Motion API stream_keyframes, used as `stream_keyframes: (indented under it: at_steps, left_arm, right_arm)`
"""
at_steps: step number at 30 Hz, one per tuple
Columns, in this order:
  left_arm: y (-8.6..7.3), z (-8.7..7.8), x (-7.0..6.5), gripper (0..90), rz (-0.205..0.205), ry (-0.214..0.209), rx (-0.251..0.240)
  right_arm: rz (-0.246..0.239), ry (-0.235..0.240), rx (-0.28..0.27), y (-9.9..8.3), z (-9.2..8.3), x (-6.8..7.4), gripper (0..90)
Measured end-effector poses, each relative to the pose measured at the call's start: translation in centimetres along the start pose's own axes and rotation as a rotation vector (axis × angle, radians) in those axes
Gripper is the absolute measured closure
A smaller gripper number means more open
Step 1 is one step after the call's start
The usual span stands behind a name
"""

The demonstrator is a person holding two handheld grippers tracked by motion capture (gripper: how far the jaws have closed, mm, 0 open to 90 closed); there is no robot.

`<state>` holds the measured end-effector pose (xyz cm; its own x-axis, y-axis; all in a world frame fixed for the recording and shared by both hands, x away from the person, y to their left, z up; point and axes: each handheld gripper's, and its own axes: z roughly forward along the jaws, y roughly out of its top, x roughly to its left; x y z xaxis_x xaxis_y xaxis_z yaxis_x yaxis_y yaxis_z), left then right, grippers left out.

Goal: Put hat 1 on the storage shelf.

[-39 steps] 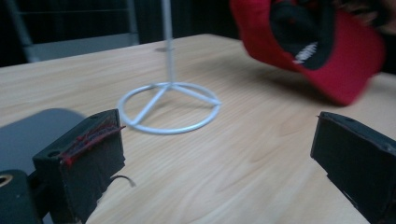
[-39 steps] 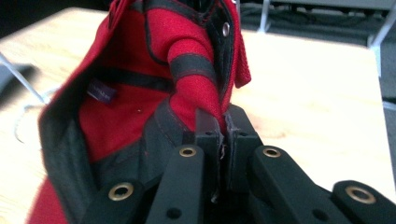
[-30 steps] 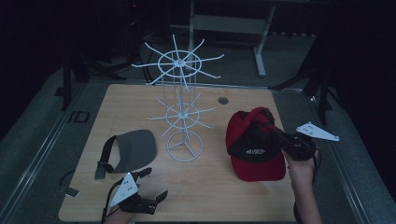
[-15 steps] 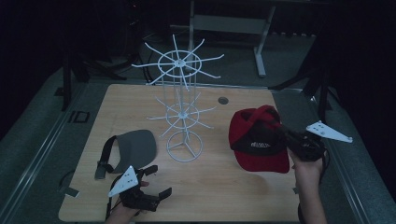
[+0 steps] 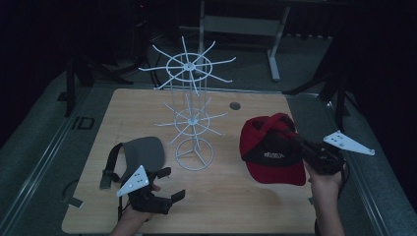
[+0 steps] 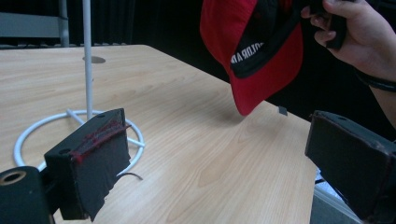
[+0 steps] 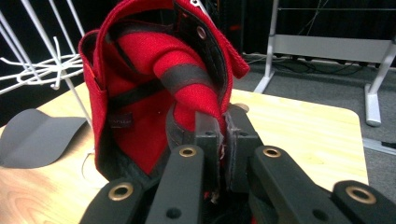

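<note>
Dark room, wooden surface [image 5: 246,196]. Right gripper [image 7: 217,135] fingers clenched on red cap [image 5: 270,147] rim, cap hanging beyond fingertips, lifted, likely bound for white wire rack [image 5: 192,123]. Left gripper [image 5: 164,184] fingers spread, empty, beside grey visor [image 5: 145,152].

A grey visor [image 5: 142,153] lies flat near the desk's [image 5: 255,206] front left corner, just beside the base of a white wire rack [image 5: 188,65] standing mid-desk, with a small round hole [image 5: 235,105] near the far edge and a grey metal frame [image 5: 241,24] on the floor beyond.
</note>
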<state>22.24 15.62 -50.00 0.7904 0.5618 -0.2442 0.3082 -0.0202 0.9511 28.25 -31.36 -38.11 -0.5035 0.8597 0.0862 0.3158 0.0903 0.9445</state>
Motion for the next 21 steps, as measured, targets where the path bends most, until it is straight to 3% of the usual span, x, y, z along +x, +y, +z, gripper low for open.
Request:
stream_keyframes:
  at_steps: [7, 14, 21]
  left_arm:
    - [1.7, 1.2, -0.7, 10.2, 0.058, 0.002, 0.004]
    - [3.9, 3.5, -1.9, 12.3, 0.12, -0.024, 0.028]
    - [6.1, 4.8, -3.1, 13.5, 0.163, -0.059, 0.009]
  right_arm:
    - [0.012, 0.012, -0.017, -0.2, -0.4, 0.6, 85.5]
    - [-0.003, 0.023, -0.034, 0.2, -0.9, 1.3, 85.5]
    - [-0.008, 0.041, -0.048, 0.6, -1.7, 1.9, 85.5]
